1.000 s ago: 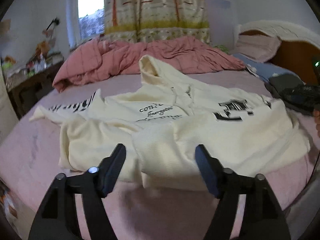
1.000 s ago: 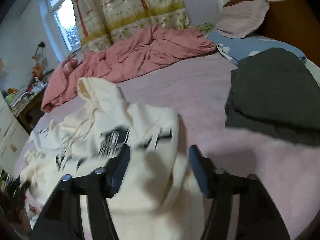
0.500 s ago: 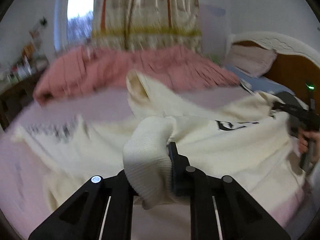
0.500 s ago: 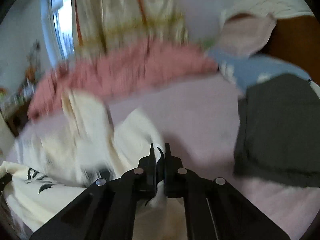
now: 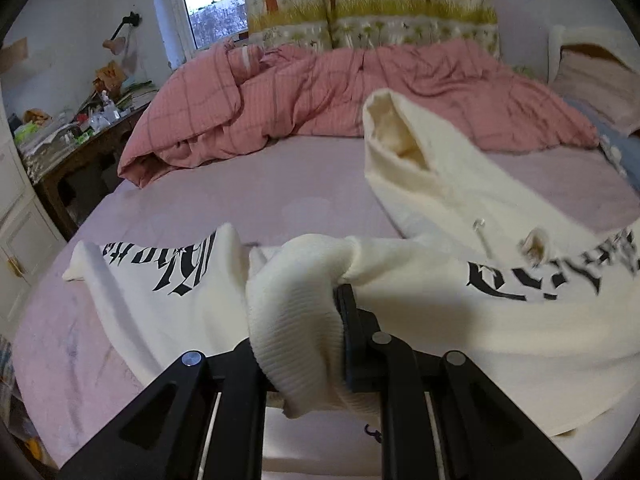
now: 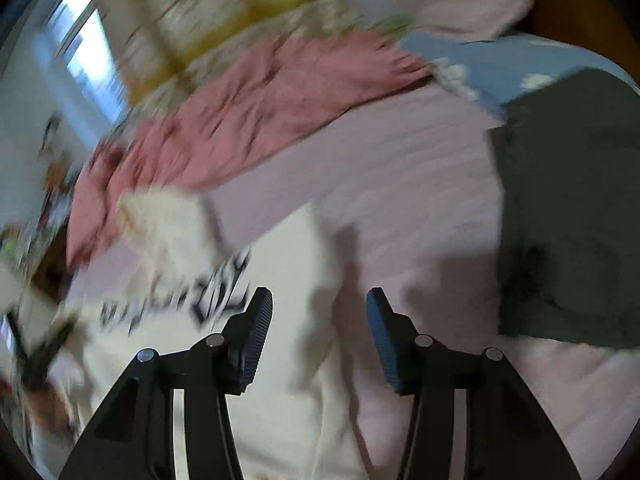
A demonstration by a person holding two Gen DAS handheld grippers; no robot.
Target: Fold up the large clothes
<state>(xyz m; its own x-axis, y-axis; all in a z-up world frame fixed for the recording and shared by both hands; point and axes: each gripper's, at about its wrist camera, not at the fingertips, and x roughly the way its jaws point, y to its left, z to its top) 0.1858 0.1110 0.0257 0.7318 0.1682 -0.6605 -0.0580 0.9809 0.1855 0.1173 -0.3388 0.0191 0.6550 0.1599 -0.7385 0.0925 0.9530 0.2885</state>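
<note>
Left wrist view: your left gripper (image 5: pixel 298 320) is clamped on a thick ribbed bunch of the cream hoodie (image 5: pixel 460 296); the fabric wraps over the jaws and hides the left finger.
Hoodie: it lies spread across the lilac bed sheet (image 5: pixel 240 184); its hood (image 5: pixel 396 136) stands up with the opening towards you; black lettering shows on the chest to your right and on the sleeve (image 5: pixel 160 268) stretched out to your left.
Behind it: a crumpled pink duvet (image 5: pixel 320 92) sits along the far edge of the bed, under a patterned curtain (image 5: pixel 372 0); a cluttered desk (image 5: pixel 76 128) stands at the left by the window.
Right wrist view: your right gripper (image 6: pixel 319 340) is released, fingers (image 6: pixel 256 336) wide apart with nothing between them; it hovers over the hoodie's (image 6: pixel 280 340) edge where the cream cloth meets the sheet (image 6: pixel 380 168); the picture is badly blurred.
Right side: a dark grey garment (image 6: pixel 572 208) lies on the sheet, well apart from the hoodie; a blue pillow (image 6: pixel 500 60) sits beyond it.
</note>
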